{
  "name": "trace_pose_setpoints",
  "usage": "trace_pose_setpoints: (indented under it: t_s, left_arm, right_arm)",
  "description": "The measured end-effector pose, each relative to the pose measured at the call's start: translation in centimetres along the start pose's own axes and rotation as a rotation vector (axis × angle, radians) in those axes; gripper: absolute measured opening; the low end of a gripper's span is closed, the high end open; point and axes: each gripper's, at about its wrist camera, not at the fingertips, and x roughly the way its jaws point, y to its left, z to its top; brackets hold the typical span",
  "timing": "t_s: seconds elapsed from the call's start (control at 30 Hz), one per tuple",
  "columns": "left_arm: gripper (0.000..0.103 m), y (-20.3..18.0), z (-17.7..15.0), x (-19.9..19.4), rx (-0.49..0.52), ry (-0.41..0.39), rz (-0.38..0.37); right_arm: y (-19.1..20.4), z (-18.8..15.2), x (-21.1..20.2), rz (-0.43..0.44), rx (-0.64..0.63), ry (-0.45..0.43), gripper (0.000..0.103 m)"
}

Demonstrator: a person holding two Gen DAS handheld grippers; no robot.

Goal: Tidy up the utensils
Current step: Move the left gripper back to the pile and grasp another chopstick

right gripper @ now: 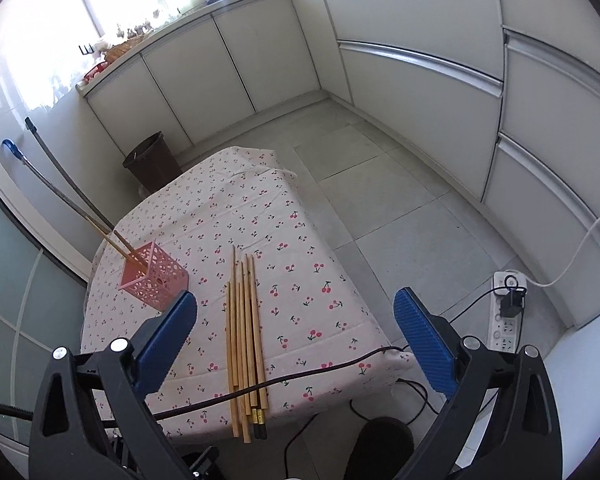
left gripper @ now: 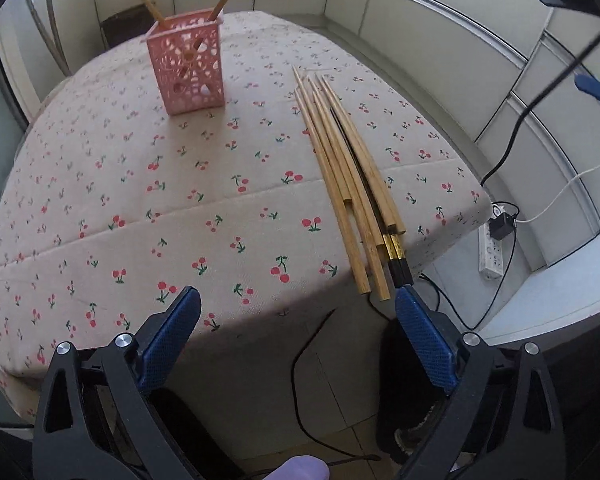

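one dark cable (right gripper: 300, 374) crosses the chopsticks (right gripper: 244, 340) beside the pink holder (right gripper: 156, 280).

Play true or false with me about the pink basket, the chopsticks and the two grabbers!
1. The pink basket already has two chopsticks standing in it. True.
2. The chopsticks on the table lie scattered far apart. False: they lie side by side in one bundle, thick ends sticking past the table edge.
3. The left gripper is squeezing a chopstick. False: it is open with nothing between its fingers.
4. The right gripper is open and empty. True.
5. The tablecloth has blue stripes. False: it is printed with little red cherries.
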Motion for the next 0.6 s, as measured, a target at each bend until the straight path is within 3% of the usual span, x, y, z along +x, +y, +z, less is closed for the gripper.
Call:
trace_pose_setpoints:
  t_s: [0.1, 0.23, 0.33, 0.6]
  left_arm:
    - [0.082, -0.6, 1.1, 0.0, 0.029, -0.048, 0.006]
    - [0.071, -0.2, 4.8, 1.9, -0.023, -0.022, -0.017]
    - [0.069, 1.1, 7.7, 3.9, -0.092, -0.005, -0.016]
    - [0.068, 1.8, 10.9, 7.6, -0.158, -0.086, 0.025]
  right_arm:
    - [0.5, -0.1, 0.4, 0.004, -0.013, 0.015, 0.096]
    - [0.5, -0.2, 0.8, 0.011, -0.008, 0.032, 0.096]
    - [0.0, -0.1, 1.1, 0.018, 0.016, 0.050, 0.096]
    - [-0.5, -0.1, 1.6, 0.052, 0.064, 0.099, 0.096]
